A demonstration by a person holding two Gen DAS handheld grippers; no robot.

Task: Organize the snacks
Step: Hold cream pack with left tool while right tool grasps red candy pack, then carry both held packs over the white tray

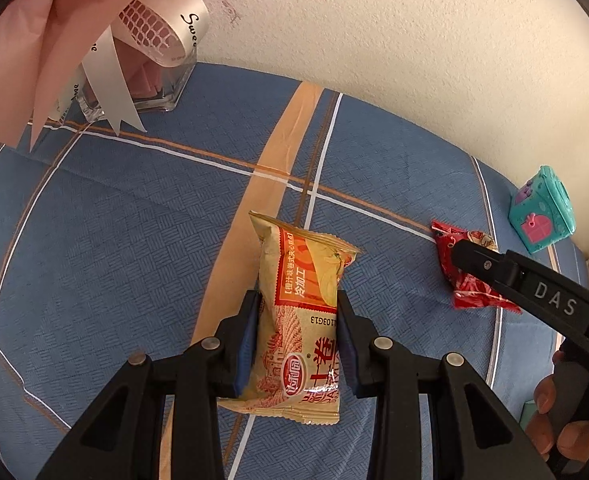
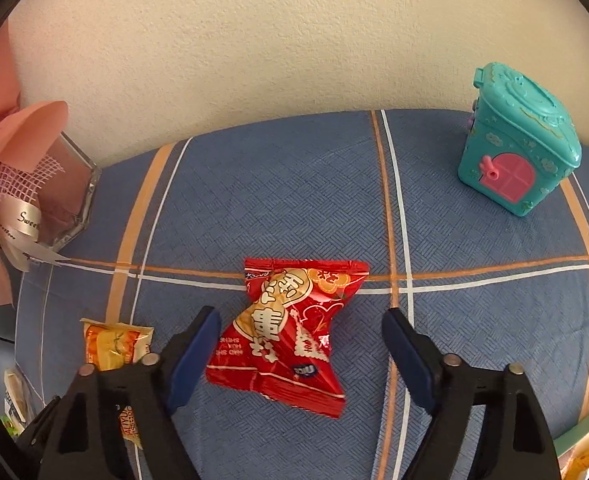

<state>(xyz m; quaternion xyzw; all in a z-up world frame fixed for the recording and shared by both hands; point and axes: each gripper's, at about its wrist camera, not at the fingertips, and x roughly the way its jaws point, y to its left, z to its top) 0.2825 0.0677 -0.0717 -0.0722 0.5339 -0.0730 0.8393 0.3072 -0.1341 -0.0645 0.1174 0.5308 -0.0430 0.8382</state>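
Note:
My left gripper (image 1: 298, 300) is shut on a tan and orange snack packet (image 1: 310, 264), its blue pads pressing the packet's sides while its lower end rests on the cloth. The same packet (image 2: 114, 344) shows at the lower left of the right wrist view. A red snack packet (image 2: 286, 336) lies flat on the cloth between the fingers of my right gripper (image 2: 301, 316), which stands open; neither pad presses on it. In the left wrist view one black finger (image 1: 494, 268) of the right gripper crosses in front of the red packet (image 1: 470, 288).
A blue checked tablecloth (image 1: 134, 240) covers the table, with a cream wall behind. A glass vase (image 2: 74, 200) with pink paper flowers stands at the back left, a teal toy house (image 2: 518, 144) at the back right. A person's hand (image 1: 550, 400) holds the right gripper.

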